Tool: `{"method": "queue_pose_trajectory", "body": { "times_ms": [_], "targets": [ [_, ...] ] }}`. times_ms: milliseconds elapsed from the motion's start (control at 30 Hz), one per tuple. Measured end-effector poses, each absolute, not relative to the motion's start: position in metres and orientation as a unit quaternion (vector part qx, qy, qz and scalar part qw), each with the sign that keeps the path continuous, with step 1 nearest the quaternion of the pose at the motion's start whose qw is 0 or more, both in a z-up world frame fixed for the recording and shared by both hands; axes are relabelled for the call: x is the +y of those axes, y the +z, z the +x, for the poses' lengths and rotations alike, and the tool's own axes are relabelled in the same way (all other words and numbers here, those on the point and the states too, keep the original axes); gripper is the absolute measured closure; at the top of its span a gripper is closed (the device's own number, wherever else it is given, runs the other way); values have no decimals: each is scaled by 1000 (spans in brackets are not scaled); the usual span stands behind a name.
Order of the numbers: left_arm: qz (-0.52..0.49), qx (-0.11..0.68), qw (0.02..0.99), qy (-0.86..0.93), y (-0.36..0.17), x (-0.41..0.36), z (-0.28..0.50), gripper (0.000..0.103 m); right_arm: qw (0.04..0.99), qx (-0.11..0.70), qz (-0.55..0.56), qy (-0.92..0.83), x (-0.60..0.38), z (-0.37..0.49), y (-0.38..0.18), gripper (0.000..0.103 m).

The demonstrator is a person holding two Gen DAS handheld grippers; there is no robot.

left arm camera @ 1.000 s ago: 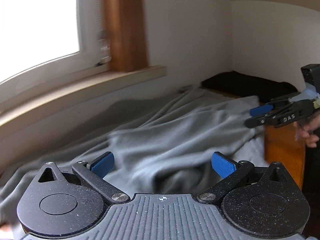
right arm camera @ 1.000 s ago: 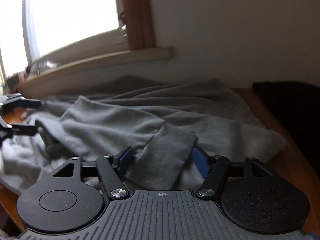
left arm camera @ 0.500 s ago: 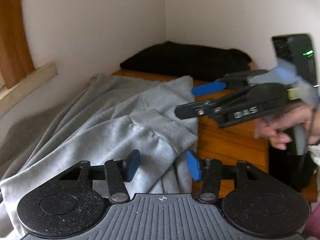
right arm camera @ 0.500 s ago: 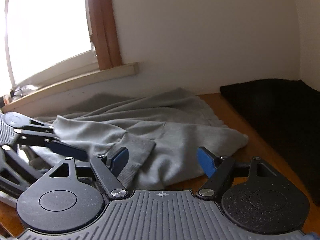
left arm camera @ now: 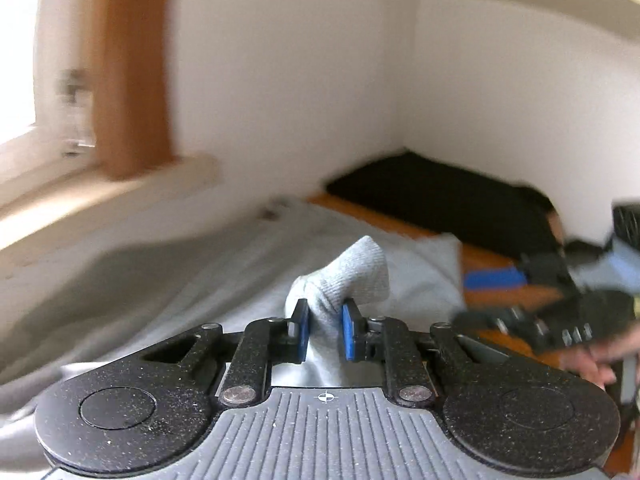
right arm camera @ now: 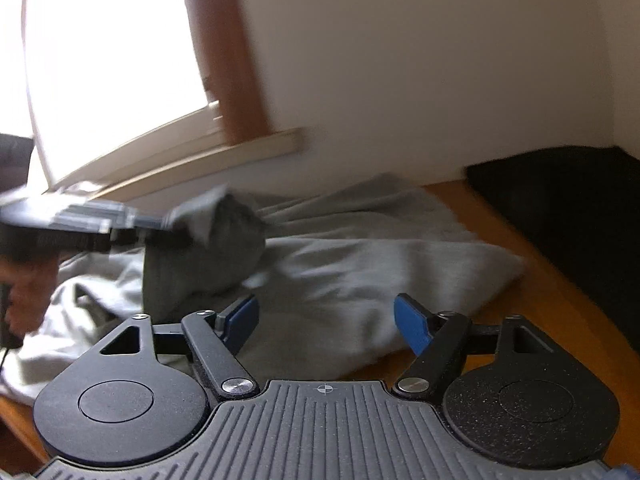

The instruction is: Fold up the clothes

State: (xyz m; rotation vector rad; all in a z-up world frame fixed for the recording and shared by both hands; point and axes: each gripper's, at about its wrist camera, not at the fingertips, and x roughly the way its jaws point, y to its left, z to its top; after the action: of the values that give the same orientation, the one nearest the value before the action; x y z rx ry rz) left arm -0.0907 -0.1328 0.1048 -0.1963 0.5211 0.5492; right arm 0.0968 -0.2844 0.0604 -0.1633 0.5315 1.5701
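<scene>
Left gripper [left arm camera: 323, 330] just closed, pinching ribbed cuff [left arm camera: 352, 270] of grey sweatshirt [right arm camera: 360, 264]; right gripper [right arm camera: 326, 322] open, empty. Soft, light, limp: grab hems, bench's near edge

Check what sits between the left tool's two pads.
A bunched cuff of the grey sweater fills the gap; the left tool, whose jaws have just been closing, pinches it. The left wrist view shows this.

Wooden table [right arm camera: 536, 304] carries a crumpled grey garment [right arm camera: 360, 264]. Black cloth [right arm camera: 572, 208] lies at the far corner.
</scene>
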Motion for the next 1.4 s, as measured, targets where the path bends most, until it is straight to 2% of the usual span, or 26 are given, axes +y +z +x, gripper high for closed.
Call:
{"method": "queue_pose_trajectory", "body": {
  "times_ms": [67,100,433,500,533,567,600,633,667,967,1167,1200,1267,1333,1400],
  "targets": [
    [-107,233,922,291,116,-122,-122,85,647,231,-97,720,-275,75,63,48],
    [-115,221,919,306,120,-116,-141,85,631,228,-109,733,-270,62,63,50],
    [-177,156,872,430,120,-89,-318,85,531,201,-221,793,-246,-36,61,51],
    [-189,146,865,442,114,-86,-341,85,531,206,-235,788,-245,-38,57,55],
    [-192,143,862,447,112,-85,-349,85,533,208,-234,786,-245,-36,58,65],
    [-195,139,860,451,109,-85,-355,85,534,211,-233,785,-245,-33,59,80],
    [-198,135,858,455,107,-85,-362,85,534,218,-231,784,-247,-30,60,90],
    [-201,130,856,458,105,-84,-368,85,534,225,-225,784,-249,-24,62,97],
    [-203,126,854,462,103,-84,-373,85,536,228,-220,782,-252,-19,63,98],
    [-225,79,850,469,102,-118,-429,85,581,212,-171,767,-317,15,94,100],
    [-249,89,847,461,89,-146,-443,84,594,230,-173,752,-357,14,79,98],
    [-255,96,844,461,85,-149,-443,83,598,238,-173,746,-359,14,73,97],
    [-256,112,842,462,78,-156,-442,75,601,245,-171,741,-362,14,66,84],
    [-245,124,839,469,75,-165,-444,74,605,246,-161,740,-364,16,65,74],
    [-235,132,836,477,73,-175,-449,74,604,242,-145,746,-364,17,69,71]
  ]
}}
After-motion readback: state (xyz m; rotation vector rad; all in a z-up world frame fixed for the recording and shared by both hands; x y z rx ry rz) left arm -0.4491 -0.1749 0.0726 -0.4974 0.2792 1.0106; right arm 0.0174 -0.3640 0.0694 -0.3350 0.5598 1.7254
